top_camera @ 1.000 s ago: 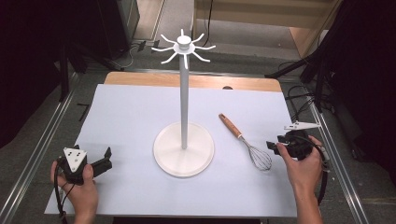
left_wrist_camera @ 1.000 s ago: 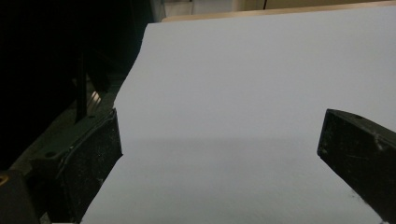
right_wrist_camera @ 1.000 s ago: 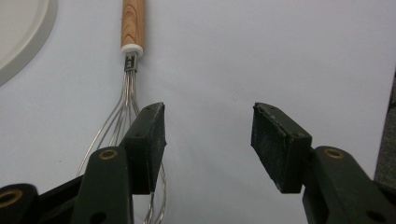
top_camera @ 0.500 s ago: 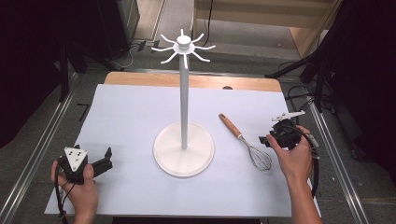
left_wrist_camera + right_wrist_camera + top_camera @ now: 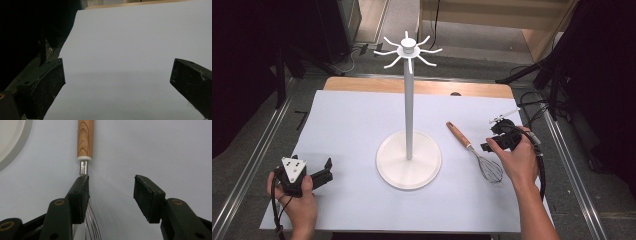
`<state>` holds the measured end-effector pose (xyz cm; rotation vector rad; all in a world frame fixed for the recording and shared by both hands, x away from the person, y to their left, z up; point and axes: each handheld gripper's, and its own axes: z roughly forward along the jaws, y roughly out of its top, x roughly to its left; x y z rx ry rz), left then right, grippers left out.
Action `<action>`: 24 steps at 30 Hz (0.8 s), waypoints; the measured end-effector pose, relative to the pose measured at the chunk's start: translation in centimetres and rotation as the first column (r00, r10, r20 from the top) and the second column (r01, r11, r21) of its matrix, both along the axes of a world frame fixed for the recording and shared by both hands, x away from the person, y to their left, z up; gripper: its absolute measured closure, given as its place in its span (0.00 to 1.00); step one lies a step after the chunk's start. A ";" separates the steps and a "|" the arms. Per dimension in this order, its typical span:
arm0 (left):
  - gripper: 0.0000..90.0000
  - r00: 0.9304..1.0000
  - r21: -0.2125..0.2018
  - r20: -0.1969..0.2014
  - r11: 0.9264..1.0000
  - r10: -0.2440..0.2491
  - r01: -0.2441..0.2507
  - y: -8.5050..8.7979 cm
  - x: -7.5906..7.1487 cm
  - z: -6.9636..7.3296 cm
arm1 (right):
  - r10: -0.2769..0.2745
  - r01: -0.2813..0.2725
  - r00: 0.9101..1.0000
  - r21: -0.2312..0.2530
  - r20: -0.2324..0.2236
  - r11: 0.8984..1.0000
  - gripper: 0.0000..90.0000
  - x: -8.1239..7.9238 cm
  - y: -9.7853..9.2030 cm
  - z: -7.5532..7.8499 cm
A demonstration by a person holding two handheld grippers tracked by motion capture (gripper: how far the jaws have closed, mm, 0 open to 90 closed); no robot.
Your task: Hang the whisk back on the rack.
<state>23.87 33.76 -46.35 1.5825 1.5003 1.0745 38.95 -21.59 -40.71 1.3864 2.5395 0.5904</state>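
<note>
From the high view, I see the whisk (image 5: 474, 152) lying flat on the worktop (image 5: 352, 125), right of the white stand (image 5: 409, 155); the right tongs (image 5: 486, 146) sit beside its neck, the left tongs (image 5: 326, 172) rest at the near-left edge. In the left gripper view, I read the jaws wide with nothing between them. In the right gripper view, I read the jaws partly apart, unclamped, the whisk's wires passing under one jaw.

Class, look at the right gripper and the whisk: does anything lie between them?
No, nothing visible does. The right gripper is open just above the whisk, one jaw over its metal neck; bare white table lies around it.
</note>
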 end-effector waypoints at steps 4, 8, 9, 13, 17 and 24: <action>0.00 1.000 -0.001 -0.001 1.000 0.000 0.000 0.0 0.0 0.0 | 0.017 -0.018 1.000 -0.027 -0.023 0.999 0.53 0.8 0.8 -0.1; 0.00 1.000 -0.003 0.000 1.000 0.000 0.000 0.0 0.0 0.0 | 0.028 -0.030 0.999 -0.042 -0.046 0.999 0.54 1.4 1.7 -0.1; 0.00 1.000 -0.003 0.000 1.000 0.000 0.000 0.0 0.0 0.0 | 0.036 -0.038 0.998 -0.053 -0.048 0.998 0.54 1.6 1.9 -0.1; 0.00 1.000 -0.003 0.000 1.000 0.000 0.000 0.0 0.0 0.0 | 0.049 -0.053 0.997 -0.069 -0.061 0.996 0.55 2.1 2.7 0.0; 0.00 1.000 -0.002 0.000 1.000 0.001 -0.001 0.0 0.0 0.0 | 0.059 -0.066 0.995 -0.079 -0.083 0.995 0.56 2.7 3.3 -0.2; 0.00 1.000 -0.001 0.002 1.000 0.000 0.000 0.0 0.0 0.0 | 0.068 -0.079 0.991 -0.098 -0.112 0.992 0.60 3.4 4.2 -0.4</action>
